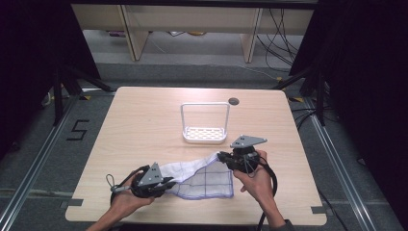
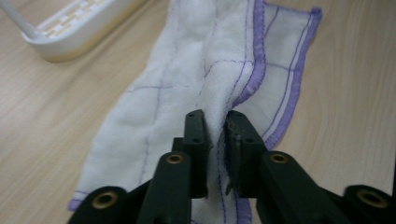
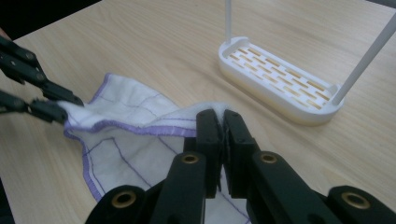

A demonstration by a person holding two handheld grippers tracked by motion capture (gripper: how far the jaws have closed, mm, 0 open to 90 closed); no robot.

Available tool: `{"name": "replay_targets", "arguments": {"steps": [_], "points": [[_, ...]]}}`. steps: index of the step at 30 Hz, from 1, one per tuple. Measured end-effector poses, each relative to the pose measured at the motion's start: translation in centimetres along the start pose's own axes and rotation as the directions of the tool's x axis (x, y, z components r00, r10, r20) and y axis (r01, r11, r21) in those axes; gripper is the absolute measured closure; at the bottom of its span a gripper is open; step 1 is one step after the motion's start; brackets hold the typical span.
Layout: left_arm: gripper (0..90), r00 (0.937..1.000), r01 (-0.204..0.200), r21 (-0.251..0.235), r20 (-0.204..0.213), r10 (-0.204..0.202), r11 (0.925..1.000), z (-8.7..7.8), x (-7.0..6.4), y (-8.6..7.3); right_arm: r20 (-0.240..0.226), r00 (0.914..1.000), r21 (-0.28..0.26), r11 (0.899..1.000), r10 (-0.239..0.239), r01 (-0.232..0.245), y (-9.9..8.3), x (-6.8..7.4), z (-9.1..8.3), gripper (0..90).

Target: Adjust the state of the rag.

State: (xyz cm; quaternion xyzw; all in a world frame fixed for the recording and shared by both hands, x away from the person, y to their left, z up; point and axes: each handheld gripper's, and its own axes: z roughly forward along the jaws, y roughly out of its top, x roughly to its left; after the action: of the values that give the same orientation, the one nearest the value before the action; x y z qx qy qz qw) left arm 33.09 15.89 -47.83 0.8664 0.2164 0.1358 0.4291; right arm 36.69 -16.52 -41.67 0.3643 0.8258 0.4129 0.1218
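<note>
Cloth [image 1: 199, 175] pinched at each end, left claw [image 1: 166, 182] and right claw [image 1: 222, 156] both clamped tight on it over the table [image 1: 144, 120]

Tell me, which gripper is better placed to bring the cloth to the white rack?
Right, probably. The right gripper, shut on the cloth, is nearer the white rack; the left gripper holds the far end.

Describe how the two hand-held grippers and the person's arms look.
Each hand-held gripper, left and right, is black, topped by a grey three-cornered plate, with a black cable trailing behind. Their jaws are flat black bars on linkages with brass-coloured pivots. The forearms are bare; a dark grey sleeve edge shows at the right arm.
</note>
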Motion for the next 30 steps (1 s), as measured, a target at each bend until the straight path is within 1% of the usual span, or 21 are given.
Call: {"name": "replay_targets", "arguments": {"steps": [1,2,3,5,7,8,9,11,12,15,16,17,18,20,23,24,25,26,28,29,30], "points": [[83.6,0.9996,0.026,-0.020,0.005,-0.026,0.9995,-0.4,0.1,0.1,-0.001,1.0000,-0.007,1.000,-0.009,0.009,-0.1,-0.2,-0.1,86.9],[84.4,0.9999,0.016,-0.021,0.004,-0.016,0.9997,-0.9,0.4,0.3,0.002,1.0000,-0.006,1.000,-0.001,0.001,-0.2,-0.2,-0.2,86.9],[84.7,0.9993,0.036,-0.030,0.014,-0.036,0.9989,-1.3,0.4,0.5,0.004,1.0000,-0.020,1.000,-0.009,0.009,-0.3,-0.3,-0.3,86.9],[84.9,0.9995,0.028,-0.031,0.017,-0.027,0.9991,-1.9,0.5,0.9,-0.009,0.9999,-0.018,1.000,0.008,-0.008,-0.4,-0.1,-0.7,86.9],[85.0,0.9993,0.025,-0.043,0.029,-0.024,0.9987,-2.3,0.5,1.3,-0.006,0.9999,-0.022,1.000,-0.014,0.014,-0.5,-0.1,-1.1,86.9],[85.0,0.9992,0.026,-0.044,0.030,-0.025,0.9987,-2.6,0.5,1.5,-0.014,0.9998,-0.014,1.000,0.012,-0.013,-0.5,0.2,-1.4,86.9],[85.0,0.9993,0.024,-0.048,0.029,-0.023,0.9986,-2.8,0.6,1.6,-0.012,0.9999,-0.022,1.000,-0.011,0.011,-0.5,0.1,-1.5,86.9],[85.0,0.9994,0.018,-0.061,0.030,-0.016,0.9980,-3.2,0.8,2.0,-0.022,0.9997,-0.027,1.000,-0.007,0.006,-0.5,0.4,-2.0,86.9],[85.0,0.9992,0.022,-0.069,0.036,-0.020,0.9974,-3.4,1.0,2.2,-0.023,0.9995,-0.042,0.999,-0.020,0.019,-0.4,0.4,-2.1,86.9],[85.0,0.9984,0.041,-0.089,0.044,-0.037,0.9952,-4.0,1.5,2.9,-0.031,0.9990,-0.041,0.999,-0.032,0.031,-0.1,0.4,-2.7,86.9],[85.0,0.9987,0.029,-0.083,0.045,-0.026,0.9961,-4.3,1.7,3.2,-0.039,0.9988,-0.044,0.999,-0.028,0.026,0.1,0.4,-2.8,86.9],[85.0,0.9980,0.036,-0.101,0.055,-0.030,0.9942,-4.6,1.7,3.5,-0.037,0.9989,-0.052,0.998,-0.027,0.025,0.5,0.6,-3.3,86.9],[85.0,0.9979,0.037,-0.110,0.057,-0.031,0.9933,-5.0,1.8,3.8,-0.032,0.9978,-0.071,0.996,-0.058,0.055,0.8,0.5,-3.5,86.9],[85.0,0.9975,0.036,-0.124,0.064,-0.028,0.9916,-5.7,1.8,4.5,-0.036,0.9986,-0.064,0.997,-0.038,0.035,0.9,0.7,-3.9,86.9],[85.0,0.9969,0.035,-0.141,0.075,-0.025,0.9894,-6.7,1.8,5.3,-0.049,0.9978,-0.084,0.996,-0.045,0.041,1.4,1.1,-4.8,86.9],[84.9,0.9962,0.039,-0.145,0.082,-0.027,0.9887,-6.9,1.8,5.5,-0.048,0.9975,-0.083,0.995,-0.052,0.048,1.5,1.1,-5.2,86.9],[84.9,0.9957,0.042,-0.146,0.088,-0.029,0.9884,-7.3,1.7,5.7,-0.055,0.9954,-0.102,0.992,-0.079,0.073,1.6,1.1,-5.4,86.9],[84.9,0.9952,0.042,-0.145,0.094,-0.029,0.9886,-7.4,1.7,5.8,-0.058,0.9967,-0.090,0.995,-0.056,0.051,1.6,1.5,-6.0,87.0],[84.8,0.9927,0.055,-0.151,0.114,-0.038,0.9870,-7.8,1.5,6.0,-0.063,0.9939,-0.105,0.991,-0.090,0.083,1.7,1.8,-6.5,86.9],[84.8,0.9918,0.059,-0.155,0.121,-0.040,0.9861,-8.0,1.4,6.1,-0.064,0.9941,-0.101,0.992,-0.088,0.081,1.7,2.0,-6.9,86.9],[84.7,0.9910,0.054,-0.154,0.129,-0.035,0.9866,-8.3,1.3,6.2,-0.067,0.9956,-0.097,0.994,-0.065,0.058,1.7,2.4,-7.3,86.9]]}}
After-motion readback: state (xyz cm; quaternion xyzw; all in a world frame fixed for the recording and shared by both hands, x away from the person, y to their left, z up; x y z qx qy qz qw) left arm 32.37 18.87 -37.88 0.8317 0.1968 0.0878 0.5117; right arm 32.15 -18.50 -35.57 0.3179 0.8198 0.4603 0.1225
